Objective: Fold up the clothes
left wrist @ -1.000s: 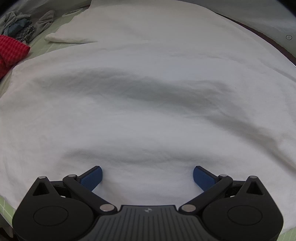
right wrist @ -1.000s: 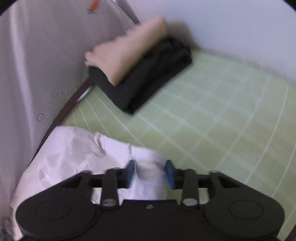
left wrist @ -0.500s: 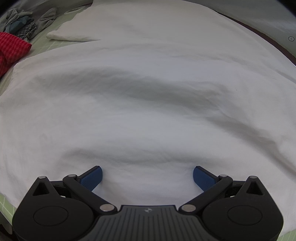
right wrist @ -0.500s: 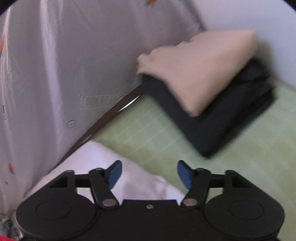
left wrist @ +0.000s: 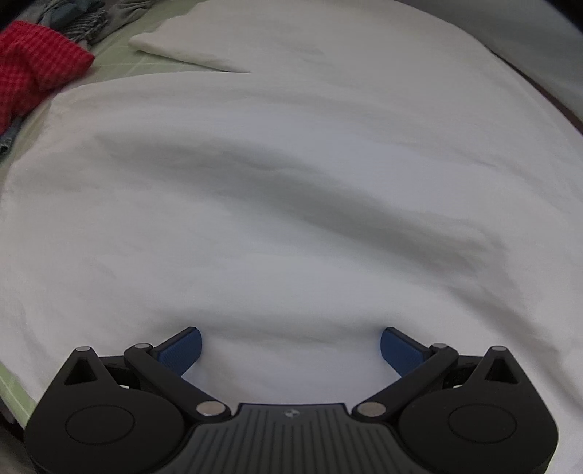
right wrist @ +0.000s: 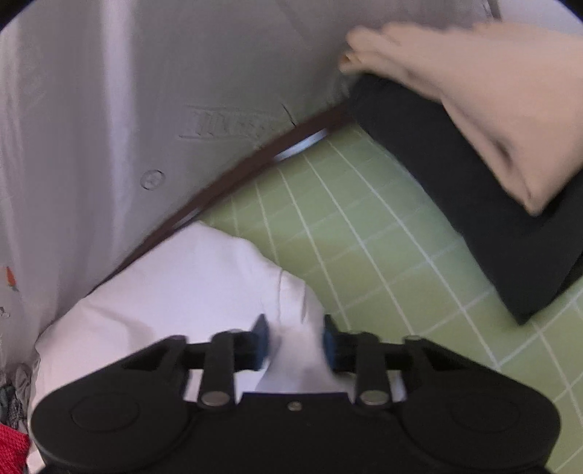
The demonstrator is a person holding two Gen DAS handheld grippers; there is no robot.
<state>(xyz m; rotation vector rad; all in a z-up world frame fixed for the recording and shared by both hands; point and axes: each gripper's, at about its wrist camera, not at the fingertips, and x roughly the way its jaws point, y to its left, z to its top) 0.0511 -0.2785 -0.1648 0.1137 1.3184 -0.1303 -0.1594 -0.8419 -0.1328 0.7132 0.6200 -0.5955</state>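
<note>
Left tool: your left tool (left wrist: 290, 344) points down over the white garment (left wrist: 291, 189), jaws spread wide, blue pads clear of the cloth — it grips nothing.
Right tool: your right tool (right wrist: 295, 341) is closing, with a bunched corner of the white garment (right wrist: 204, 277) between its pads; you can't tell whether they press on it yet.
White garment: spread wide on the green checked sheet (right wrist: 364, 233), one folded part lying at the far left.
Far right: a beige fold (right wrist: 484, 94) rests on a black folded stack (right wrist: 492, 204).
Far left: a red checked cloth (left wrist: 32, 69) beside a grey crumpled pile (left wrist: 83, 18).
Far side: a pale curtain (right wrist: 145, 91).
</note>
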